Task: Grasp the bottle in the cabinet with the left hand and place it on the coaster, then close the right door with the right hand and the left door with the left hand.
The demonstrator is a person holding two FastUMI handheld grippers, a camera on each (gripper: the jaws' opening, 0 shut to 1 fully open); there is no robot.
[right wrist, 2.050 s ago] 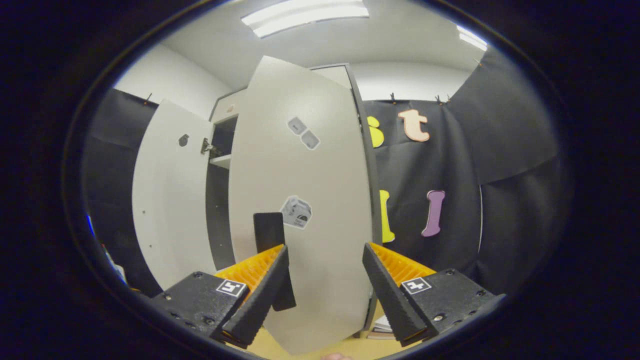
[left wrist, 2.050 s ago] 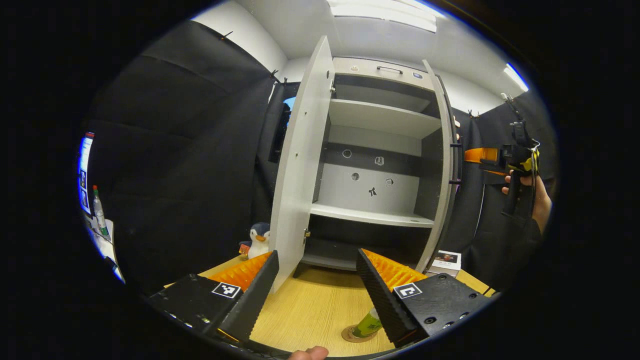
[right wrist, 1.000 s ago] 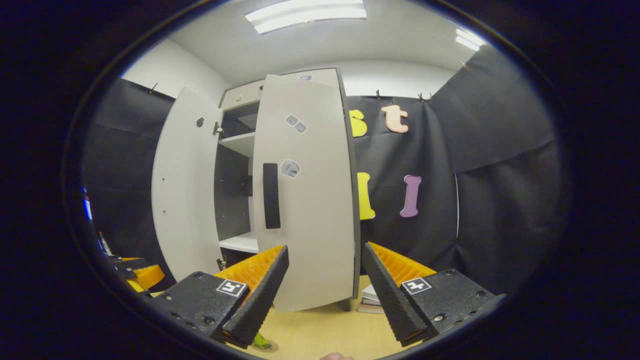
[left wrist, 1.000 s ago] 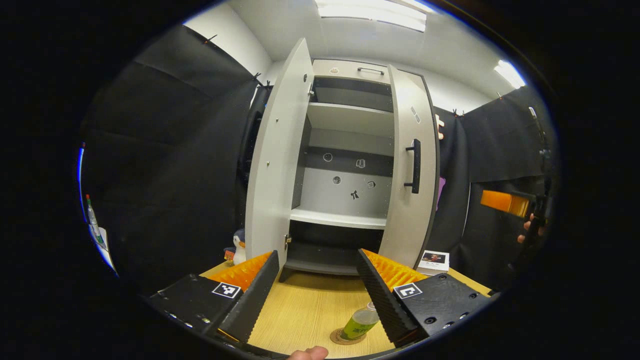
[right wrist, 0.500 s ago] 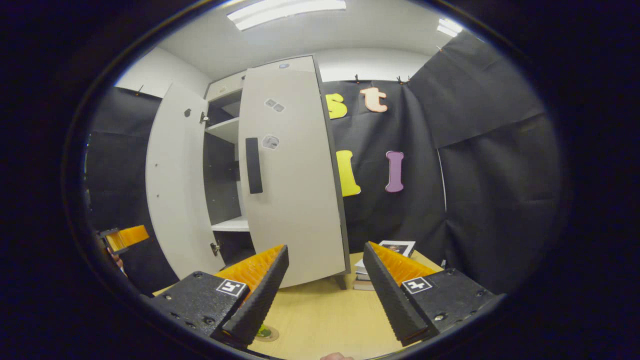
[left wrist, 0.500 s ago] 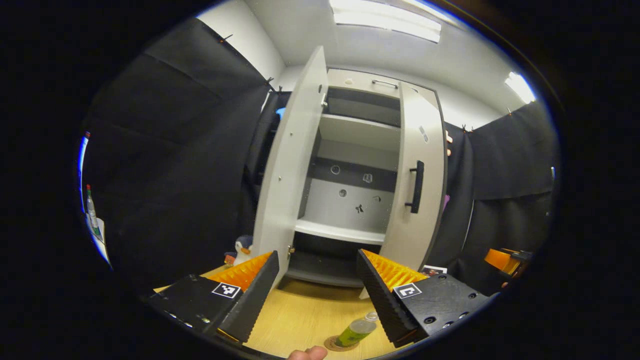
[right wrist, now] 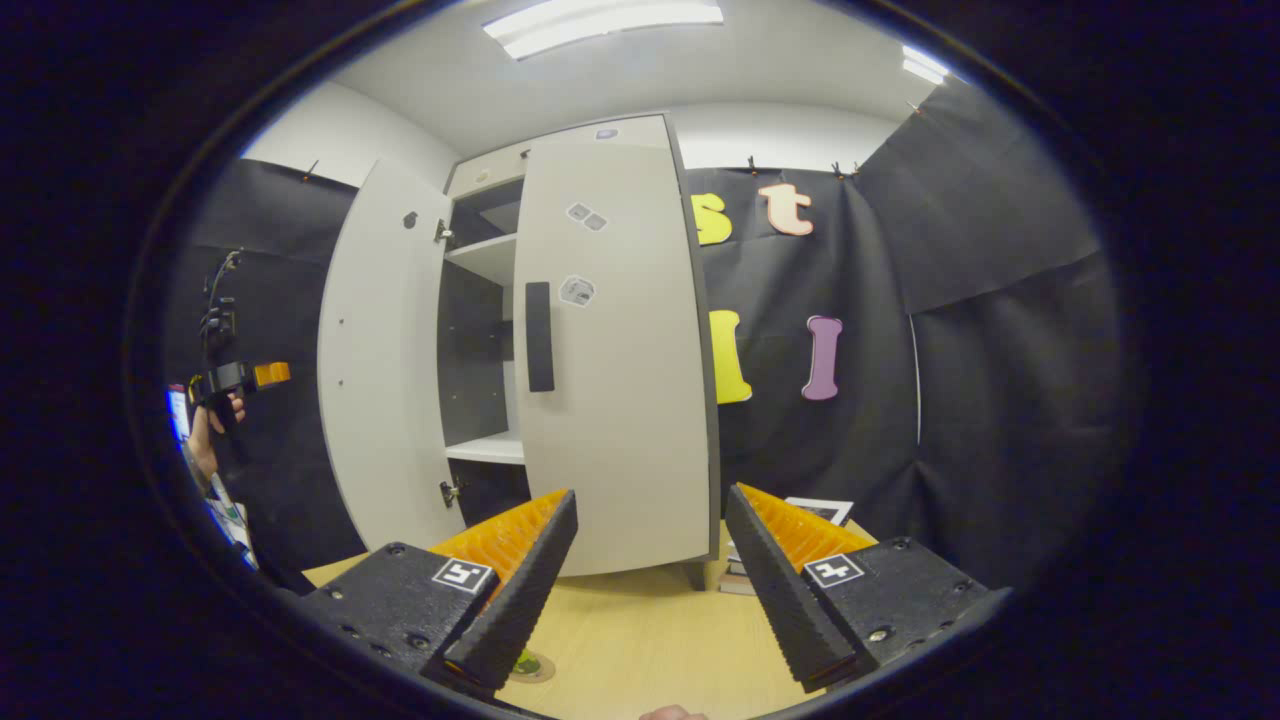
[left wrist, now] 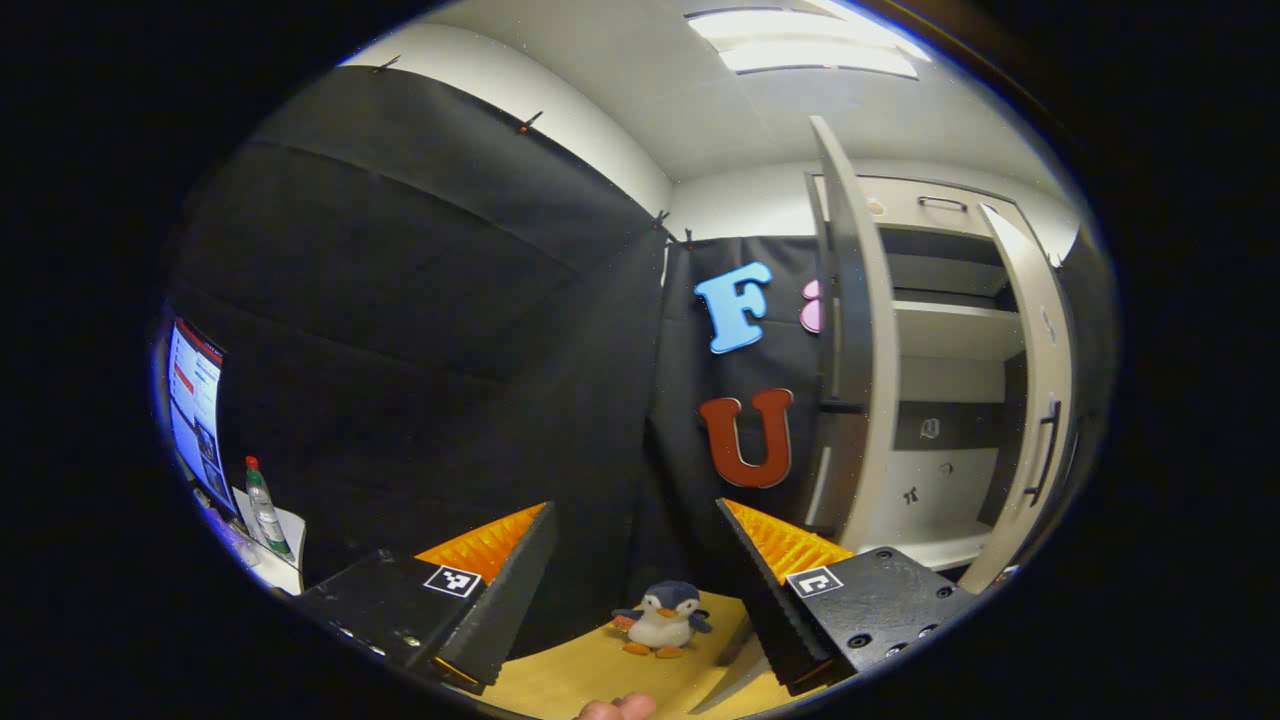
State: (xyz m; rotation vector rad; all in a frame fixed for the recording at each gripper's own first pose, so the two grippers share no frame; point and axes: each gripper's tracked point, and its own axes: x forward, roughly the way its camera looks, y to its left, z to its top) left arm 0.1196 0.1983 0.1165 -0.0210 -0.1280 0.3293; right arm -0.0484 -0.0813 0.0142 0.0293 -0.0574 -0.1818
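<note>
Grey cabinet [right wrist: 560,160] sits centre-left of the right gripper view, on a light wood tabletop [right wrist: 640,640]. Right door [right wrist: 615,380] is nearly shut, its front with the dark handle [right wrist: 539,336] facing the camera; a narrow gap left of it shows the shelves. Left door [right wrist: 380,380] is swung wide open, inner face showing. Right gripper [right wrist: 650,585] at the bottom of that view: jaws open, nothing between them, clear of the door. Bottle [right wrist: 522,661] is at the lower edge, mostly hidden behind the right gripper's left finger, standing on the round coaster [right wrist: 540,668] on the tabletop in front of the cabinet. Stack of books [right wrist: 815,512] is at the cabinet's lower right. Left gripper [right wrist: 268,374] appears at far left of the right gripper view, held up in a hand [right wrist: 205,440], outside the open left door. In the left gripper view its jaws [left wrist: 630,570] are open and empty, pointed mostly at the black cloth wall; the left door [left wrist: 850,380] is seen edge-on at right with the cabinet interior beyond it. A toy penguin [left wrist: 662,617] stands on the tabletop between the fingers, farther back. A second bottle [left wrist: 264,505] and a screen [left wrist: 195,400] are at far left.
</note>
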